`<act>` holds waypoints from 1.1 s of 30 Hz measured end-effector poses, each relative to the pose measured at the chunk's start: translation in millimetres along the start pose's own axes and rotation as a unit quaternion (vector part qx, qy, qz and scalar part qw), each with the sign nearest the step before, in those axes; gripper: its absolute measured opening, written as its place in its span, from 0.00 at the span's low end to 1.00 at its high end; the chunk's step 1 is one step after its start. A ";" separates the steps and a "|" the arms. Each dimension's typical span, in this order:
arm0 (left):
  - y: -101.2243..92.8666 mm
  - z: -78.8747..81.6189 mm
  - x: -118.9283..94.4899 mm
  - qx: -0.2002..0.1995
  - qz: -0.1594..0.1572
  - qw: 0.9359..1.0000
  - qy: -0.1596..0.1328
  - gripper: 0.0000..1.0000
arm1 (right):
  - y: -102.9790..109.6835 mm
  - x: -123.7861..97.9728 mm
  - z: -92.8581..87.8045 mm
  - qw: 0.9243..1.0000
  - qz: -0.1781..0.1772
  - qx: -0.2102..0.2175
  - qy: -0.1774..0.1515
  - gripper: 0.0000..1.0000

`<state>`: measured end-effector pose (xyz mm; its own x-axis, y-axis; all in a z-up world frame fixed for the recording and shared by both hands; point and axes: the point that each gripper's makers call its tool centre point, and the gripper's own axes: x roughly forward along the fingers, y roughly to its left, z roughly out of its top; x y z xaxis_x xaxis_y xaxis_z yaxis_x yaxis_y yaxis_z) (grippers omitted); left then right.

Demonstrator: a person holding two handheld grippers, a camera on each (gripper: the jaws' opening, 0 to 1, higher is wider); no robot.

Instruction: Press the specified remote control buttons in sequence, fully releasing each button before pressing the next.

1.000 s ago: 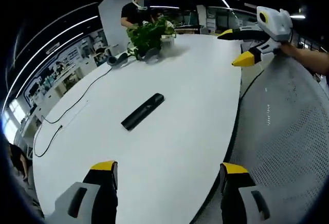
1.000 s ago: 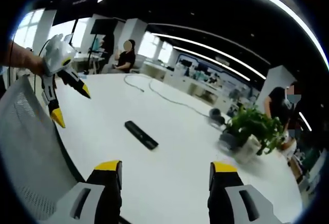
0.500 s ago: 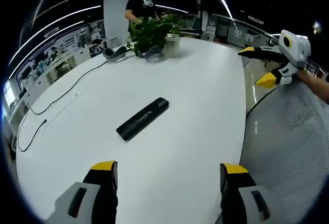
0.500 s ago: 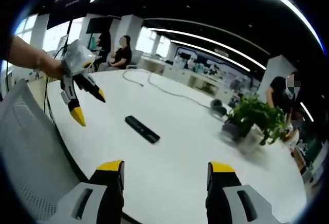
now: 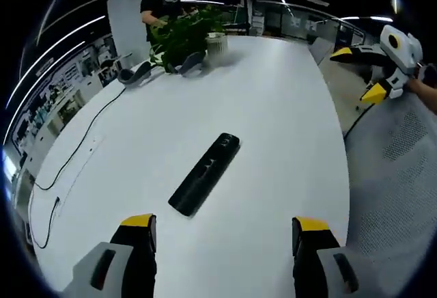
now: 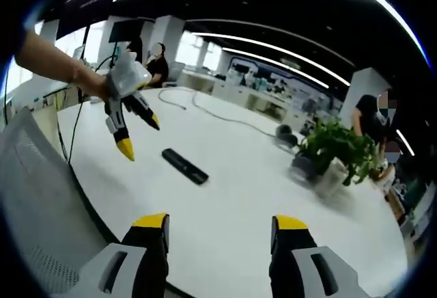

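On the white tabletop, well short of the potted plant, lies the remote, untouched. Left tool and right tool hang wide open, empty. A skewed descent could nudge the remote sideways.

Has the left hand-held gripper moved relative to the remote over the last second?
Yes. In the right gripper view, the left hand-held gripper has come in from beyond the table's edge to hang over it, open, beside the remote.
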<state>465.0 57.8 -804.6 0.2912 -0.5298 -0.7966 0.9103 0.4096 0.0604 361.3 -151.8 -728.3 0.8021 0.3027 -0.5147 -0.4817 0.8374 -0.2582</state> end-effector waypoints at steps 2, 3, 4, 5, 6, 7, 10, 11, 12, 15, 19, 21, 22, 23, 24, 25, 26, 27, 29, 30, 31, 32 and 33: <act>3.8 0.9 4.9 0.007 -0.004 1.000 0.004 0.85 | -0.4 0.1 -1.1 1.000 -0.001 0.002 0.002 0.57; 5.6 1.2 7.9 0.009 -0.008 1.000 0.008 0.85 | -0.3 0.2 -1.8 1.000 -0.001 0.003 0.004 0.57; 7.1 1.3 9.9 0.010 -0.009 1.000 0.010 0.85 | -0.2 0.3 -2.5 1.000 0.000 0.002 0.006 0.57; 9.3 1.3 13.1 0.012 -0.012 1.000 0.012 0.86 | -0.1 0.3 -2.9 1.000 0.000 0.001 0.007 0.57; 10.8 1.3 15.3 0.013 -0.014 1.000 0.015 0.86 | 0.1 0.3 -3.3 1.000 0.000 0.001 0.009 0.57; 12.3 1.1 17.0 0.014 -0.015 1.000 0.018 0.86 | 0.2 0.2 -3.7 1.000 0.000 0.000 0.010 0.57; 18.6 2.7 23.5 0.021 -0.018 0.999 0.026 0.86 | -0.1 0.4 -4.3 1.000 -0.001 0.000 0.010 0.57; 19.8 3.5 25.0 0.022 -0.019 0.999 0.027 0.86 | -0.2 0.4 -4.5 1.000 -0.001 0.000 0.011 0.57; 21.5 5.0 27.2 0.024 -0.021 0.999 0.028 0.86 | -0.1 0.4 -5.1 1.000 0.000 0.001 0.013 0.56; 24.7 8.3 31.7 0.026 -0.025 0.999 0.029 0.86 | 0.4 0.5 -5.9 1.000 0.001 0.002 0.015 0.56; 29.7 9.6 38.2 0.036 -0.025 0.998 0.034 0.85 | 1.8 0.7 -7.2 1.000 0.004 0.000 0.018 0.55; 32.1 10.2 42.3 0.036 -0.026 0.998 0.036 0.85 | 2.5 0.8 -7.5 1.000 0.006 -0.001 0.019 0.55; 32.7 10.8 44.5 0.031 -0.028 0.998 0.035 0.85 | 3.1 0.9 -7.9 1.000 0.008 -0.002 0.021 0.54; 32.5 11.2 45.9 0.026 -0.031 0.999 0.035 0.85 | 3.6 1.0 -8.3 1.000 0.009 -0.003 0.022 0.54; 32.3 11.4 47.4 0.021 -0.035 0.999 0.035 0.85 | 3.9 1.2 -8.7 1.000 0.010 -0.003 0.023 0.54; 33.8 10.9 50.2 0.021 -0.036 0.999 0.035 0.85 | 3.9 1.3 -9.0 1.000 0.010 -0.004 0.024 0.53; 34.3 10.5 51.6 0.023 -0.036 0.998 0.035 0.84 | 3.7 1.4 -9.2 1.000 0.010 -0.004 0.024 0.53; 34.8 10.8 53.7 0.029 -0.037 0.998 0.034 0.83 | 3.2 1.2 -9.3 1.000 0.009 -0.004 0.025 0.53; 35.4 11.5 56.6 0.032 -0.038 0.998 0.033 0.82 | 2.5 1.1 -8.9 1.000 0.008 -0.003 0.023 0.52; 36.2 11.5 58.0 0.030 -0.038 0.998 0.033 0.82 | 2.4 1.3 -8.9 1.000 0.008 -0.003 0.023 0.52; 37.0 11.6 59.5 0.028 -0.039 0.998 0.033 0.82 | 2.8 1.4 -9.4 1.000 0.009 -0.003 0.025 0.52; 38.1 11.5 61.8 0.024 -0.039 0.998 0.033 0.82 | 3.6 1.8 -10.0 1.000 0.012 -0.004 0.026 0.52; 38.2 11.9 63.5 0.023 -0.040 0.998 0.034 0.82 | 4.0 2.1 -10.2 1.000 0.013 -0.006 0.027 0.52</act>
<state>521.9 30.9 -845.8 0.1981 -0.5076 -0.8385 0.9427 0.3328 0.0213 357.5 -152.5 -738.8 0.7691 0.2982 -0.5653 -0.5060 0.8245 -0.2534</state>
